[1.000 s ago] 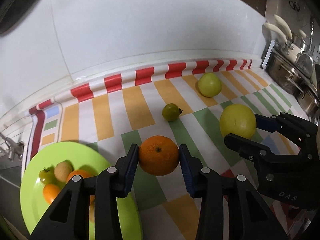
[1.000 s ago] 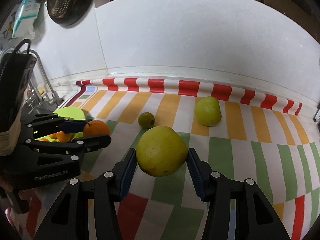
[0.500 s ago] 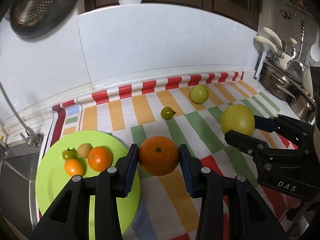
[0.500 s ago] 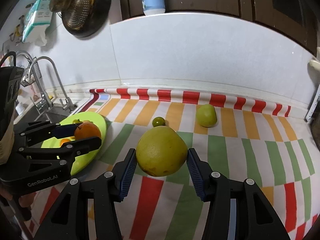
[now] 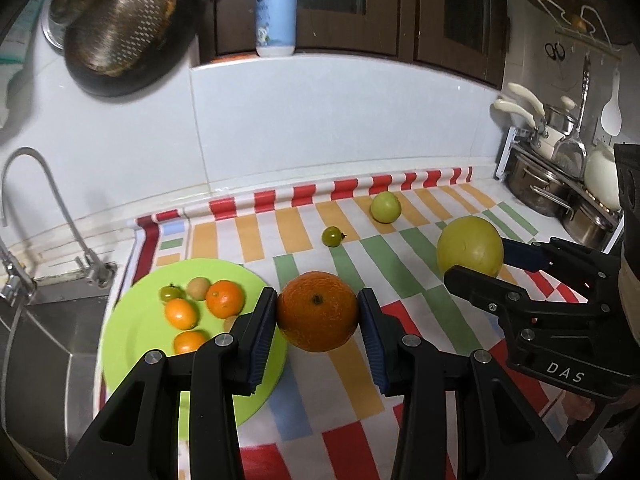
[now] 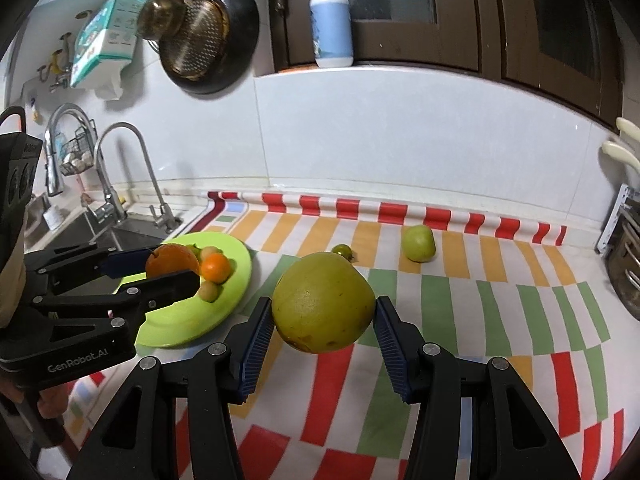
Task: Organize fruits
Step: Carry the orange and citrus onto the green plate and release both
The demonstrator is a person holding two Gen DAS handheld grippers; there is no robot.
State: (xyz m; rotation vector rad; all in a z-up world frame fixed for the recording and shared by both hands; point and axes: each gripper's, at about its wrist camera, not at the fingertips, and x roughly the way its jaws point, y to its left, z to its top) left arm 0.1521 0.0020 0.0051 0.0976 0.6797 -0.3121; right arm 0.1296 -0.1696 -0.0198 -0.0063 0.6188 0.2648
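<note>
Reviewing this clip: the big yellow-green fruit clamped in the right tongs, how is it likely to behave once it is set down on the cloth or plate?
The yellow-green fruit looks round, so it would probably roll if released on the flat striped cloth. It fills the right tongs at a wide spread, suggesting it is fairly heavy. Its skin looks smooth, so it might slip; the green plate seems shallow.

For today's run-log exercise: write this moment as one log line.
left gripper: shut on orange | right gripper: shut on yellow-green fruit | both lifted | green plate: small fruits

Both tools (image 5: pixel 318 316) (image 6: pixel 323 320) risen, fruit lifted off cloth (image 5: pixel 304 396).
</note>
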